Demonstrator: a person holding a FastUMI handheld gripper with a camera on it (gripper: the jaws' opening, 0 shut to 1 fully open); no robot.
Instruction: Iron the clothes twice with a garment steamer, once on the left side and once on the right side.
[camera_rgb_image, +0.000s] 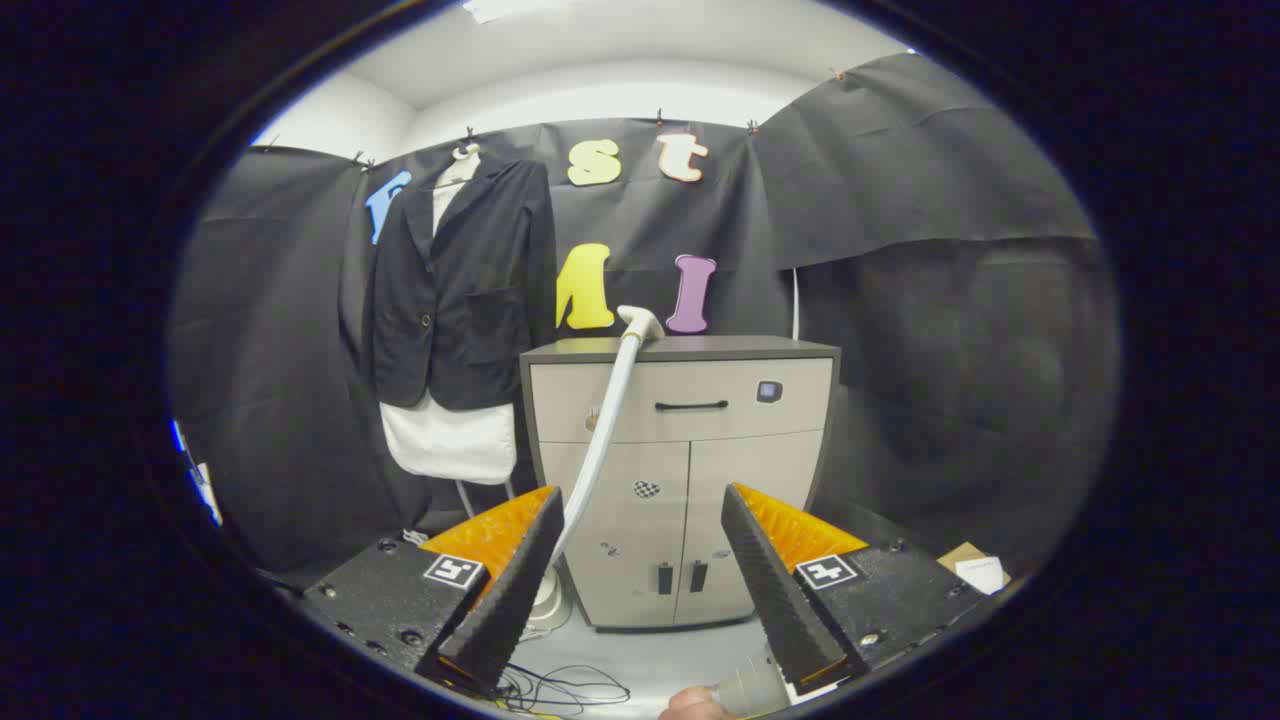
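From where I sit, the tongs (640, 570) stand wide open in the lower middle of the frame, with nothing between the two fingers and nothing gripped. Through the gap I see the front of a grey cabinet (685, 480), with one drawer above a pair of doors; it stands on the floor well beyond the fingertips.

The garment steamer (603, 440) is just left of centre. Its pale hose rises from a base on the floor that is half hidden behind the left finger, runs up across the cabinet's front, and ends in the steamer head (640, 322) resting at the cabinet's top edge. It is apart from both fingers.

In the upper left of the frame the clothes hang against the black cloth wall: a dark jacket (460, 290) on a hanger, worn over a white shirt (450, 440) whose hem shows below it. They hang just beside the cabinet's left side.

At the bottom centre I see loose cables (560, 690) on the floor, and a fingertip (690, 704) of a person's hand near the right finger. A cardboard box (975, 568) lies at the lower right.
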